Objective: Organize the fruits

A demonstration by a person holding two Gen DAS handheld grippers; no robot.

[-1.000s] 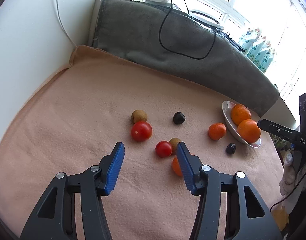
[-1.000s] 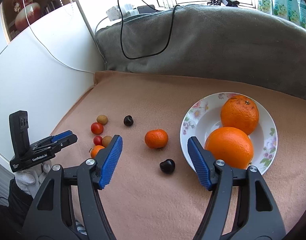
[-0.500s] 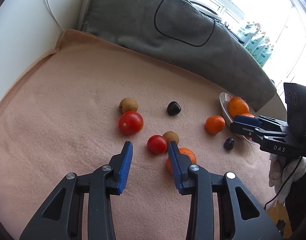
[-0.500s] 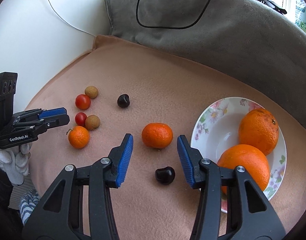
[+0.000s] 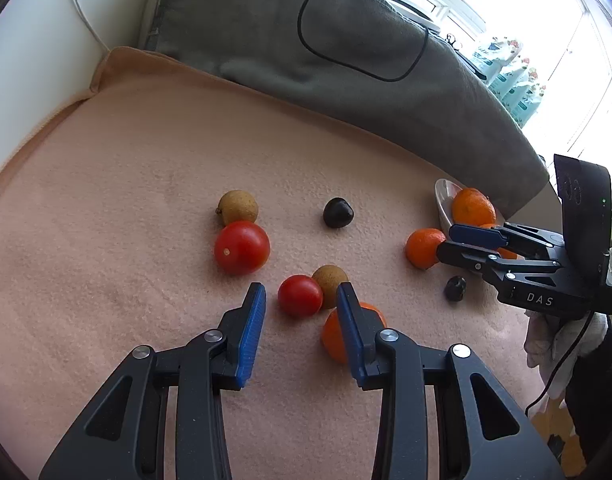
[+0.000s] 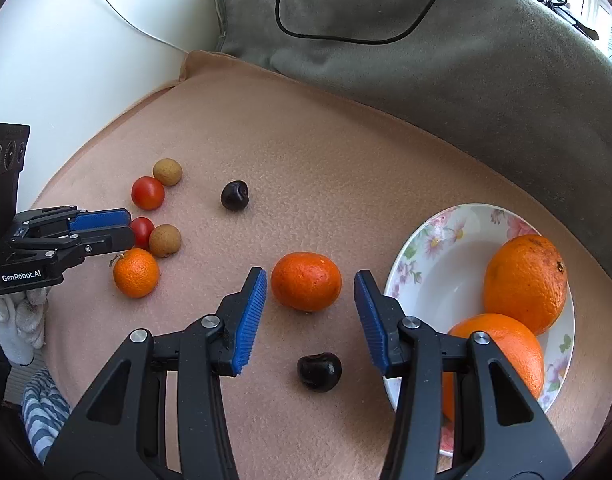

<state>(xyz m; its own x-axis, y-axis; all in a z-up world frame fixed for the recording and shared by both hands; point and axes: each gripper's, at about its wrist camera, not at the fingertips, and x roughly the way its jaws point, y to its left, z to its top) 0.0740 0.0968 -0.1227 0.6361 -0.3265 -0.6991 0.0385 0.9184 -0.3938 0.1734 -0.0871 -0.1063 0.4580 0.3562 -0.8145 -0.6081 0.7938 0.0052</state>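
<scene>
Both grippers hover released over fruit on the pink blanket point(image 5: 126, 200).
Left gripper point(image 5: 301, 300) frames a small tomato point(image 5: 300, 295); only the right view shows the right gripper point(image 6: 311, 290) framing a mandarin point(image 6: 306, 281) beside the floral plate point(image 6: 438, 264).

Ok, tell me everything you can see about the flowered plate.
The flowered plate is a shallow white dish, glossy like glazed ceramic, with pink and purple blossoms and green leaves printed around its rim. It sits flat on the peach blanket at the right side, below the grey cushion. Two large oranges rest inside it. The right gripper's near finger overlaps its left rim in view; contact is unclear.
</scene>
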